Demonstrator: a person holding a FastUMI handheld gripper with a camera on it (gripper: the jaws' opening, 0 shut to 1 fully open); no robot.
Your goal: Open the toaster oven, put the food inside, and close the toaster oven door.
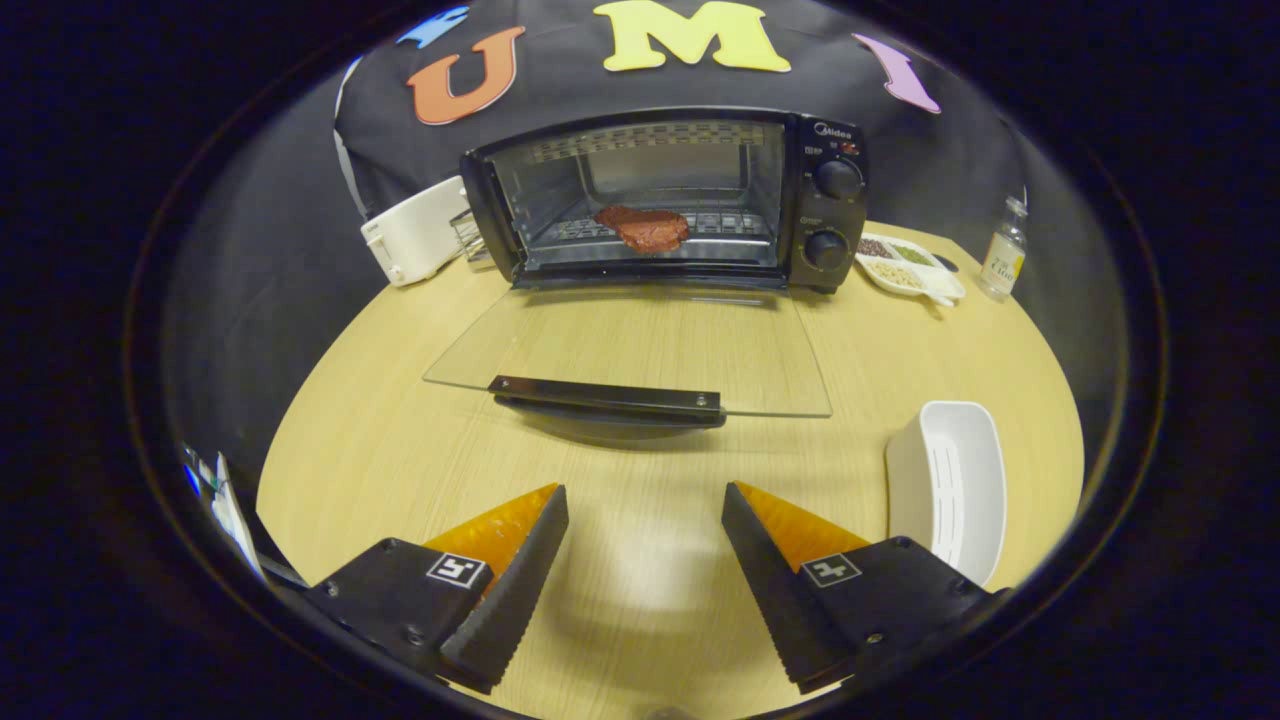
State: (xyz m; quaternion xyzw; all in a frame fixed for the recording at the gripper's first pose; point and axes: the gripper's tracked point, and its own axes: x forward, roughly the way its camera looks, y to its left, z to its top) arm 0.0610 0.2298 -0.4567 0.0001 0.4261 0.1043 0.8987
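A black toaster oven stands at the back of the round wooden table. Its glass door is folded down flat toward me, with the black handle at its near edge. A reddish-brown piece of food lies on the wire rack inside the oven. My gripper hovers over the table, short of the door handle. Its fingers are spread wide apart and nothing is between them.
A white toaster stands left of the oven. A white divided dish of seeds and a small bottle sit to the oven's right. An empty white basket lies just right of my right finger.
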